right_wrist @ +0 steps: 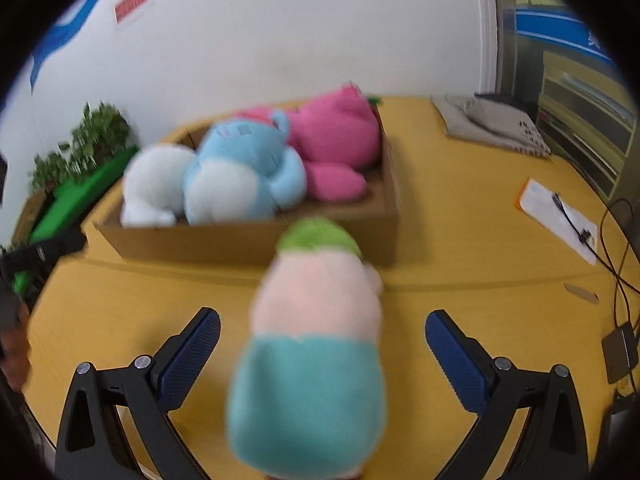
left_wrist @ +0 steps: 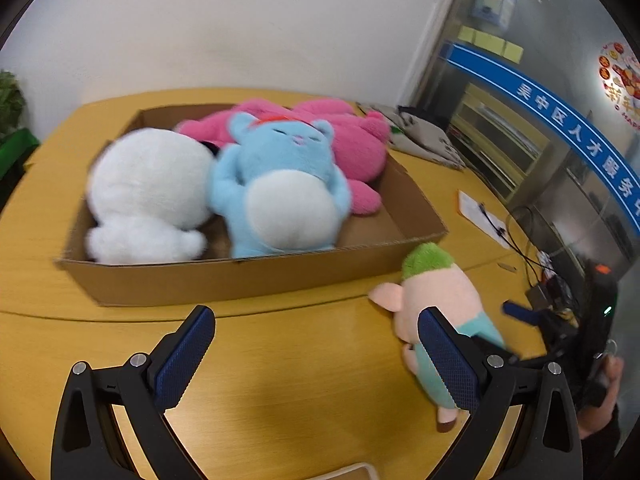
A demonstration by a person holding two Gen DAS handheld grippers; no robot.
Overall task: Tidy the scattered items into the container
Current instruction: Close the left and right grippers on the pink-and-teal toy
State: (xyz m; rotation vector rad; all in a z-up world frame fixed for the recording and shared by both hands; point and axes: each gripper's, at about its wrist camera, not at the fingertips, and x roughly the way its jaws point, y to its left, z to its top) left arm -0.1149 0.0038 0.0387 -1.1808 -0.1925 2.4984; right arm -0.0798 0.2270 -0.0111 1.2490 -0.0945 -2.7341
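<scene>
While the box (left_wrist: 240, 280) already holds the white, blue (left_wrist: 280, 184) and pink plush, the pig (left_wrist: 436, 300) lies on the table just right of it. Right gripper (right_wrist: 322, 344) straddles the pig, wide open, not touching; only the left view shows the left gripper (left_wrist: 316, 344), open and empty.

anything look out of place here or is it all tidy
One toy is still out: the pink plush with green hair lies on the table just outside the cardboard box, between the right gripper and its open jaws. The other three plushes sit inside.
</scene>
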